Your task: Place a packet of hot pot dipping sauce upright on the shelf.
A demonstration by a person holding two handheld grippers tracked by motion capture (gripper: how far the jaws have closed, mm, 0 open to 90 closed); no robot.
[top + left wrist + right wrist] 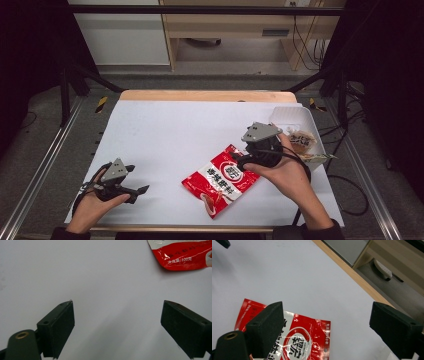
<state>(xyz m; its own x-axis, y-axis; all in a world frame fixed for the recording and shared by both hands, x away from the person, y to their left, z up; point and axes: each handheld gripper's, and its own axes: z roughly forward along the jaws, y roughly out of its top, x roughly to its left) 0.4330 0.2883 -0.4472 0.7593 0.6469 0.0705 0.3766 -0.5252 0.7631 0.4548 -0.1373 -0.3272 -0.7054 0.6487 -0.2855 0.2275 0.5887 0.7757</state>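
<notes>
Right tool (239,161) hovers with its jaws spread wide and nothing between them, just over the upper corner of the red snack bag (221,180). Beneath everything lies the white bench (180,125); the bag rests flat on it, right of centre near the front. Behind the right hand sits a clear tray (292,117) holding a small wrapped bun (302,140). Left tool (135,190) is likewise wide open and empty, well apart from the bag.

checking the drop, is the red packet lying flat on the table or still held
Lying flat: the red packet rests on the white table, and the right gripper stands open above it.
</notes>
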